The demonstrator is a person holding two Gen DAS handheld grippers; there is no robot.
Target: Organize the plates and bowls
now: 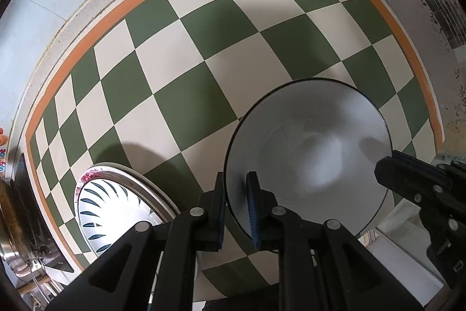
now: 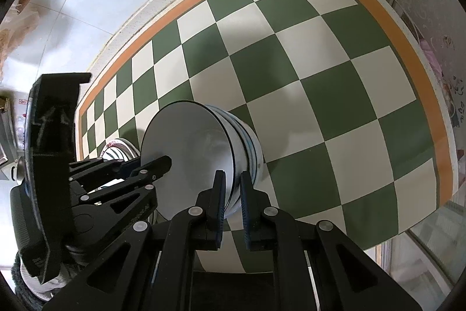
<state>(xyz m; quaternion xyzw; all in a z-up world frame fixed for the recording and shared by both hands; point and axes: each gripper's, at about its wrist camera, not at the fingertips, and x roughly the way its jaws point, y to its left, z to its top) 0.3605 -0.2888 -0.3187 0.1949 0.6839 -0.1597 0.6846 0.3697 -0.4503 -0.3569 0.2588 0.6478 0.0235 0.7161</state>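
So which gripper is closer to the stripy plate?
Left. The left gripper grips the bowl beside the stripy plate; the right gripper grips the bowl's far side.

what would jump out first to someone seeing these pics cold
The green-and-cream checkered tablecloth with its orange border fills both views. At its near edge a stack of white bowls is pinched at the rim from two sides, by the left hand-held gripper and the right hand-held gripper. Left of it sits a blue-patterned plate.

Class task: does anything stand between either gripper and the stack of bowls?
Nothing visible does. The left gripper and the right gripper each already straddle the rim of the stack of bowls, on opposite sides. The patterned plate lies off to the side.
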